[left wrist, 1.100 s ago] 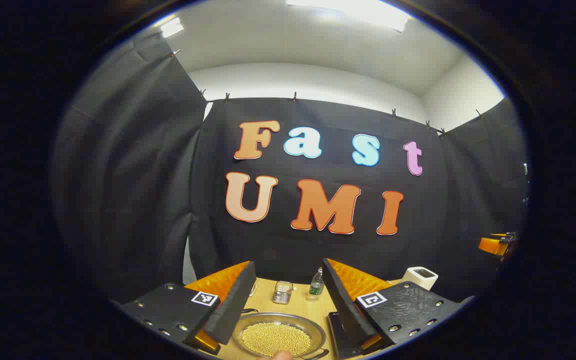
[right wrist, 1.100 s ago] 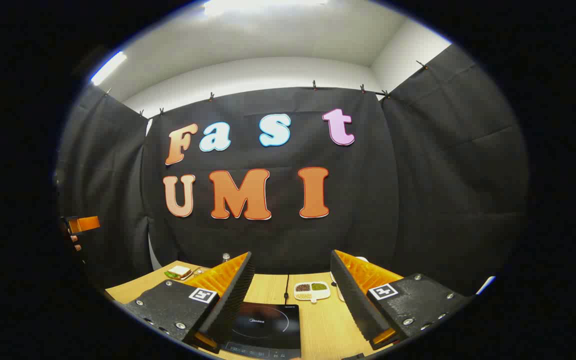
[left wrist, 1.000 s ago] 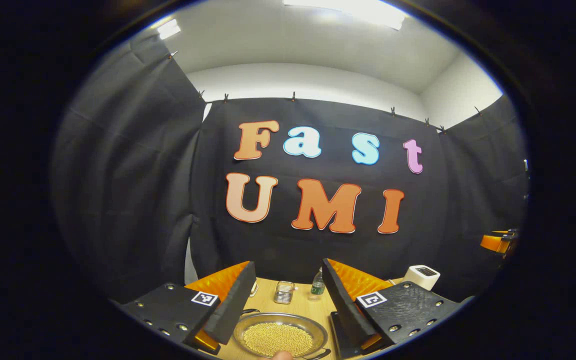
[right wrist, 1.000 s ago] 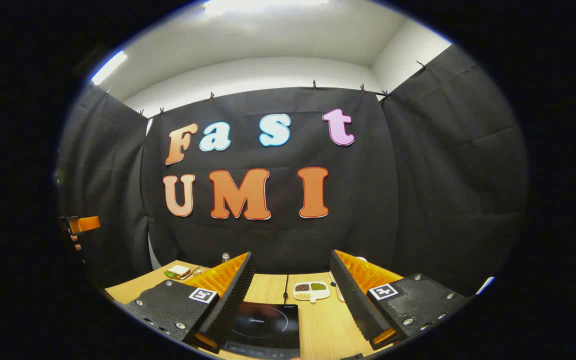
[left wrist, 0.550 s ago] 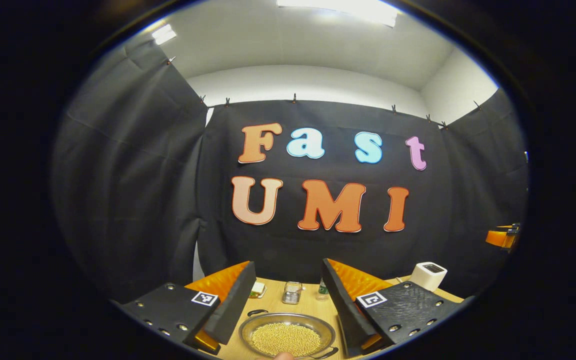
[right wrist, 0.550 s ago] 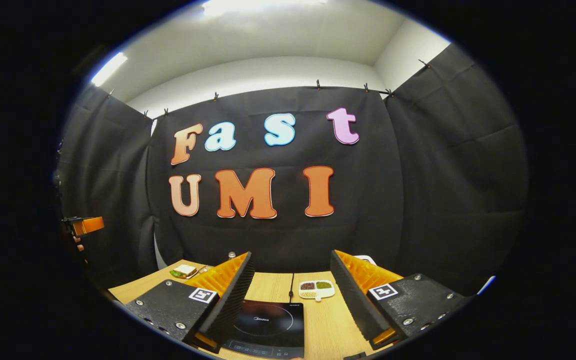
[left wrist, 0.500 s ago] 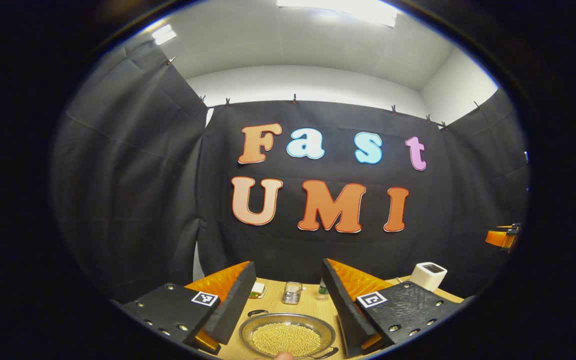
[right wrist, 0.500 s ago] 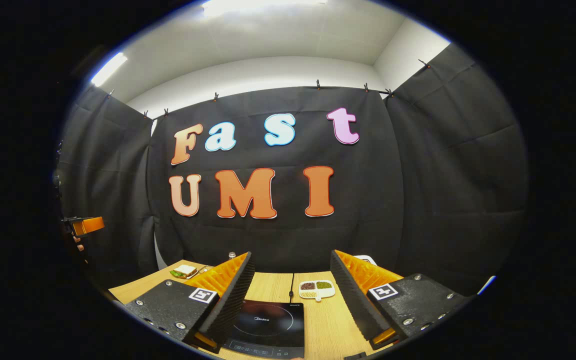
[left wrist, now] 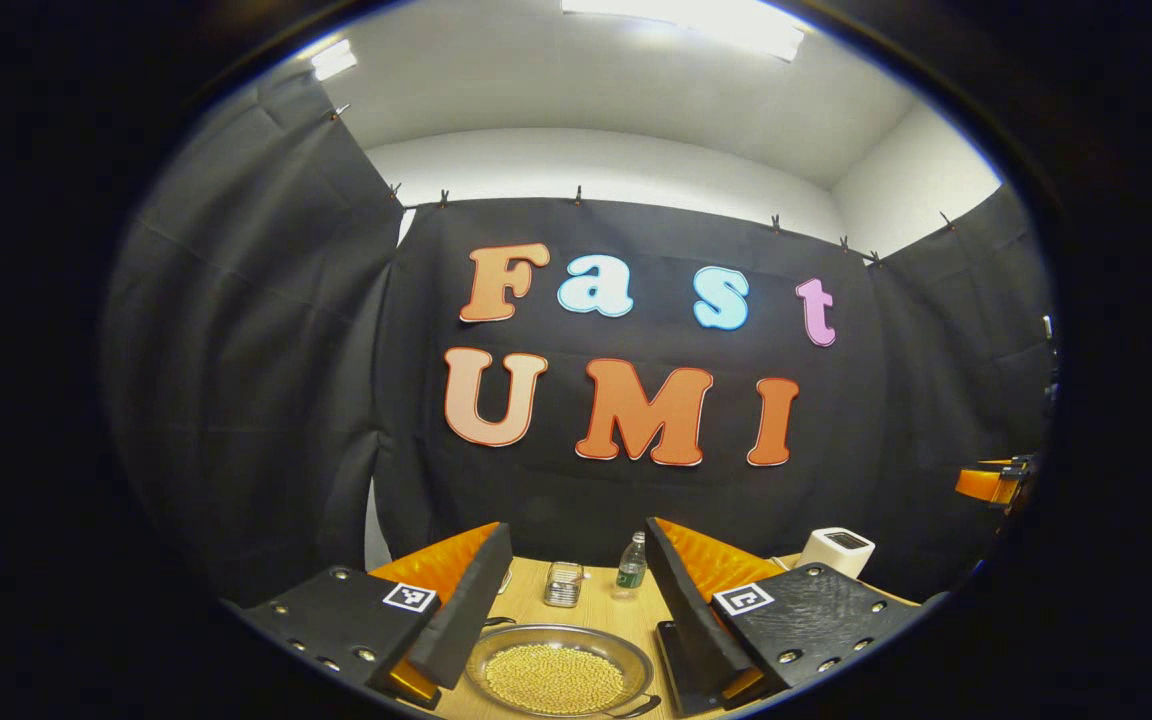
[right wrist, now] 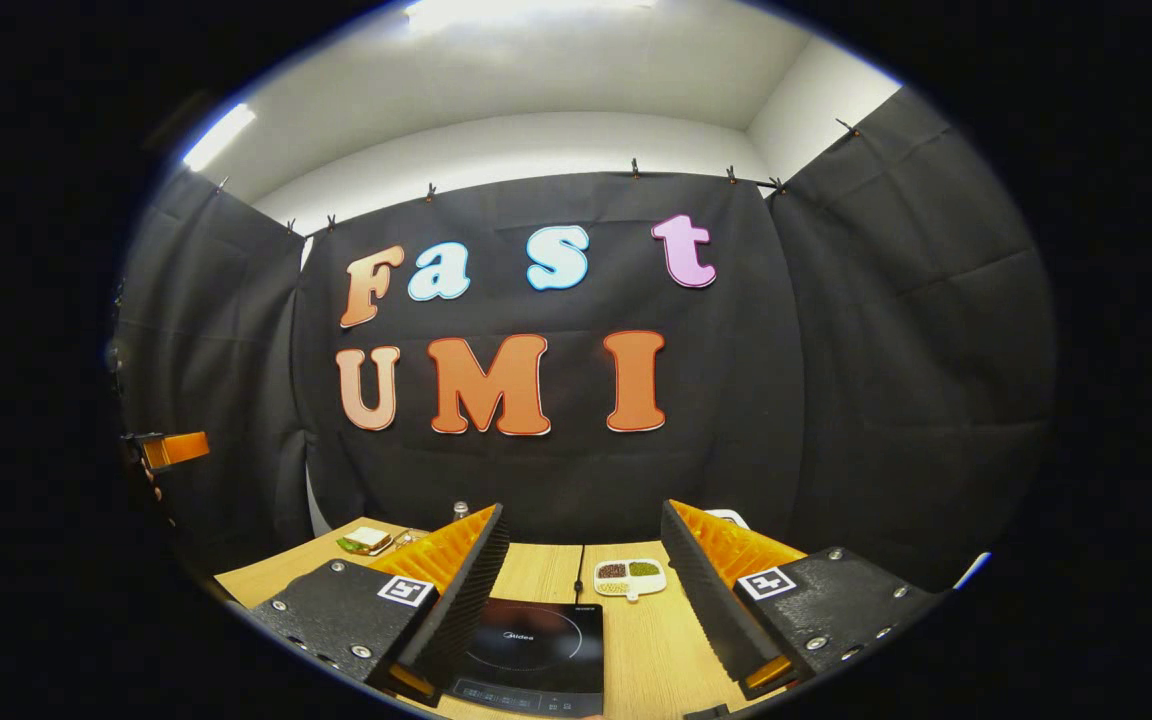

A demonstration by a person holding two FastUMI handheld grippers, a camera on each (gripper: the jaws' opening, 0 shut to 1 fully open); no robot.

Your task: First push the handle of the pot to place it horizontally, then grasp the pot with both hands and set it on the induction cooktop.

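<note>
- While both grippers hang above the tabletop (right wrist: pixel 546 570), the left gripper (left wrist: pixel 564 600) has its fingers spread over the pot (left wrist: pixel 558 676).
- Right gripper (right wrist: pixel 584 590), fingers spread, above the induction cooktop (right wrist: pixel 531 645).

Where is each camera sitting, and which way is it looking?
Left gripper view: rides on the left gripper, above the wooden table, looking forward over the pot of yellow beans, a small jar and a bottle; its own two fingers stand open.
Right gripper view: rides on the right gripper, looking forward over the induction cooktop and a small divided dish; its own fingers stand open.
Both views face the same black booth wall and share the table; each catches the other gripper far off at its edge.
</note>
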